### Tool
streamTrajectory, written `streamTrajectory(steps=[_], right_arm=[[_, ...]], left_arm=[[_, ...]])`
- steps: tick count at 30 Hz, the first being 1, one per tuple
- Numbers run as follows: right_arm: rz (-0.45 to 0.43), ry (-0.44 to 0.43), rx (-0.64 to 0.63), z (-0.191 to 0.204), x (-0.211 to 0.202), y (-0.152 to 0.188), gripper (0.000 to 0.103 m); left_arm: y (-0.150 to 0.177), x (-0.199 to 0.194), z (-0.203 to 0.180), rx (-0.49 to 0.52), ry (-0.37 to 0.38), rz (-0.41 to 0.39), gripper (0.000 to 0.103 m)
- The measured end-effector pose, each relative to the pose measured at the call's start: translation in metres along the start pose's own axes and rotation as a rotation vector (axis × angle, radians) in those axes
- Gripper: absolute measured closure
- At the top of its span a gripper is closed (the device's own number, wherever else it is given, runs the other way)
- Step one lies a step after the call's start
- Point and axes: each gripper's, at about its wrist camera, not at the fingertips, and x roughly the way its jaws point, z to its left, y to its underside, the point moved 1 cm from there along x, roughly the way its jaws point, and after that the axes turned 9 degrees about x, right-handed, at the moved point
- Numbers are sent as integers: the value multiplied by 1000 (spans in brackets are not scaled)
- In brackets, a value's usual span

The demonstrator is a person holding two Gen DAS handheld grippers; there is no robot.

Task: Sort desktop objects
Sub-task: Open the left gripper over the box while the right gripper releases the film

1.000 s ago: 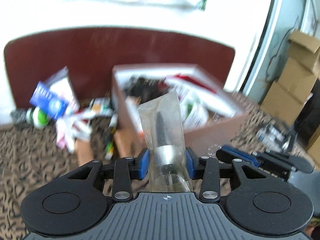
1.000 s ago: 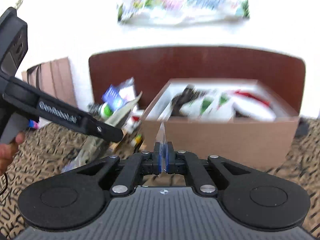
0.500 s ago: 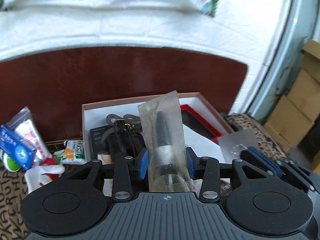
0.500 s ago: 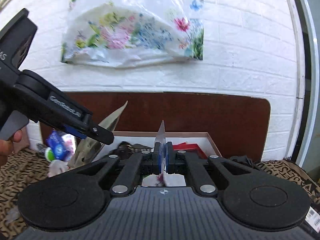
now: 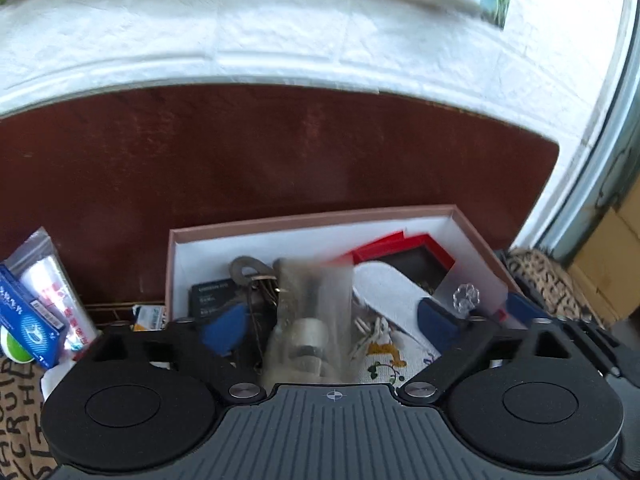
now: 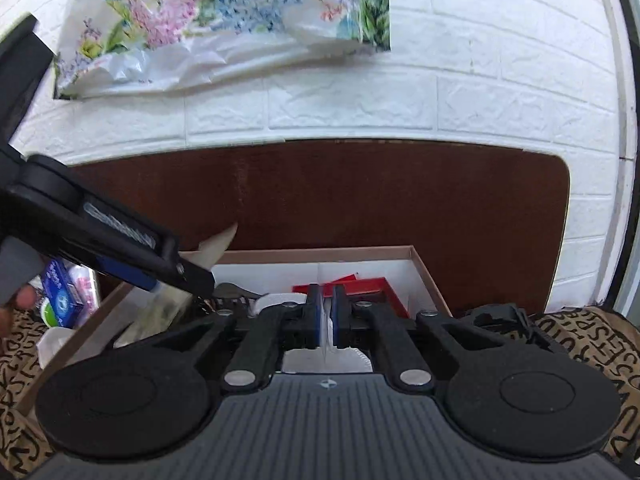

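Note:
My left gripper [image 5: 330, 330] hangs over the pink-rimmed box [image 5: 312, 220], its jaws opening wide. A clear bag with a dark and silver part [image 5: 308, 304] sits blurred between the blue pads [image 5: 224, 328], free of both, above the box's contents. My right gripper [image 6: 328, 314] is also over the box [image 6: 320, 254], jaws opening a little. A thin clear packet [image 6: 326, 340] stands loose in the gap. In the left wrist view this packet [image 5: 464, 296] shows a small clear flower shape.
The box holds a red frame [image 5: 404, 244], a black card [image 5: 212, 296] and white cloth [image 5: 384, 280]. A blue carton [image 5: 24, 320] and other packets lie left of it. A brown board [image 5: 280, 152] stands behind; cardboard boxes [image 5: 616, 256] at right.
Both grippers have moved forward to above the box. The left jaws sprang wide and the clear bag slid down. The right jaws parted and the thin packet sank between them.

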Motion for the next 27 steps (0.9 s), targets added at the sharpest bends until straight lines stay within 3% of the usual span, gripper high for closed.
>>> streamTrajectory(steps=[1,2,8,15,19,27], right_arm=[[2,17,-4,-1,0,2,49],[-15,30,-11,-1,-3,4,28],[-63,46,-43,5,-41,18,2],[-46,41,-99,18,-87,30,0],[-31,46,-115,21,-116,36,0],[-18,61,-120,22,-174,51,0]], left_arm=[[2,-4,0,7,10,-10,1],[4,-7,0,14,17,-12,0],[26,-30,-9,40,-17,-53,0],[57,-73,-31,71,-108,-103,0],[77,-103,-49,93,-216,-139,0],[117,-147,-74,68,-235,-124,0]])
